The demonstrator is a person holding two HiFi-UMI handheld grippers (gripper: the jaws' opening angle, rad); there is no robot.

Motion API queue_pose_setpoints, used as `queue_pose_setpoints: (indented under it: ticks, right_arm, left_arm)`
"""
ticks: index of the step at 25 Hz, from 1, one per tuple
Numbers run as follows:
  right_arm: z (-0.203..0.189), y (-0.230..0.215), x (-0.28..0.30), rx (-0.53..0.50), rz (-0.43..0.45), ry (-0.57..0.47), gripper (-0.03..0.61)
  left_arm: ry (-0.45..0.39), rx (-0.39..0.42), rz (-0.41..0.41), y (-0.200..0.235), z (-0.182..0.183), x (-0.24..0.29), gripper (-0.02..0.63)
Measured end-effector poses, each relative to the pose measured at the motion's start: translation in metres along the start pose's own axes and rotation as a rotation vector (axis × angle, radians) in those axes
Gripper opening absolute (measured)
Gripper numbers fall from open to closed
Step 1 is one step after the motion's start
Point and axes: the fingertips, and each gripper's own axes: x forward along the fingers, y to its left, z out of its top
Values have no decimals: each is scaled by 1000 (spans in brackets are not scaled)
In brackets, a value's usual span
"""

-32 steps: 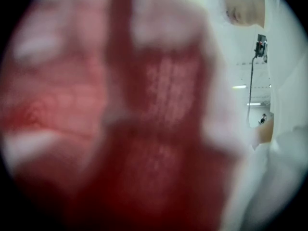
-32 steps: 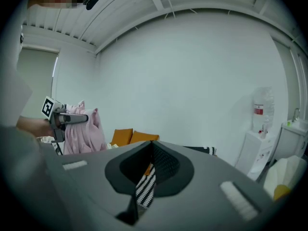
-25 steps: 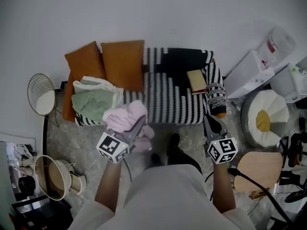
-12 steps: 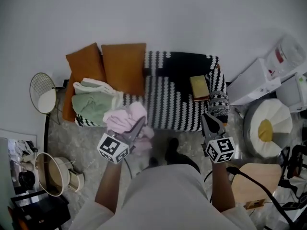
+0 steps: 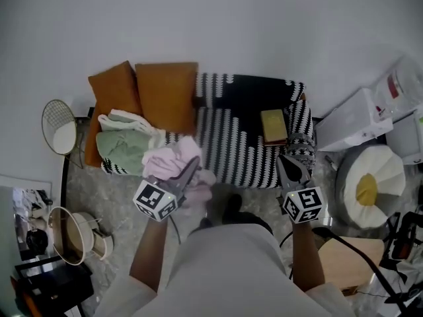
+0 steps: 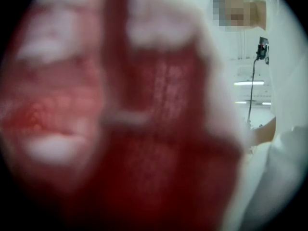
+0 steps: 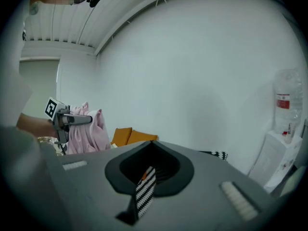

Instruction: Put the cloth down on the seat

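Note:
A pink cloth (image 5: pixel 173 164) hangs bunched over the seat's front edge, and my left gripper (image 5: pixel 190 172) is shut on it. The seat is a sofa under a black-and-white striped cover (image 5: pixel 231 147). In the left gripper view the cloth (image 6: pixel 120 129) fills nearly the whole picture as a red-pink blur and hides the jaws. My right gripper (image 5: pixel 289 166) is shut and empty in front of the sofa's right end. From the right gripper view (image 7: pixel 150 146) the pink cloth (image 7: pixel 89 129) shows at the left, in the left gripper (image 7: pixel 74 120).
Two orange cushions (image 5: pixel 165 94) lean at the sofa's back left. A green and white cloth pile (image 5: pixel 125 144) lies on the left of the seat. A tan book (image 5: pixel 273 125) and a patterned knit thing (image 5: pixel 301 145) lie at the right. Stools, boxes and a wire basket (image 5: pixel 59 127) stand around.
Both grippers have stayed almost in place; the left one still grips the pink cloth. The head view has drifted slightly.

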Motion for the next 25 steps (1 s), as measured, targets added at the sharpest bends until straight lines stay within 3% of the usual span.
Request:
queue_pose_setpoints:
  ticks: [12,25]
  right_arm:
    - [-10,-70,27,10,50,36,3]
    - [-32,-97,59,68,15,70,3]
  left_arm:
    - [2,-72,26,11,-8,82,74]
    - [96,-100,-44,36,-39,143,74]
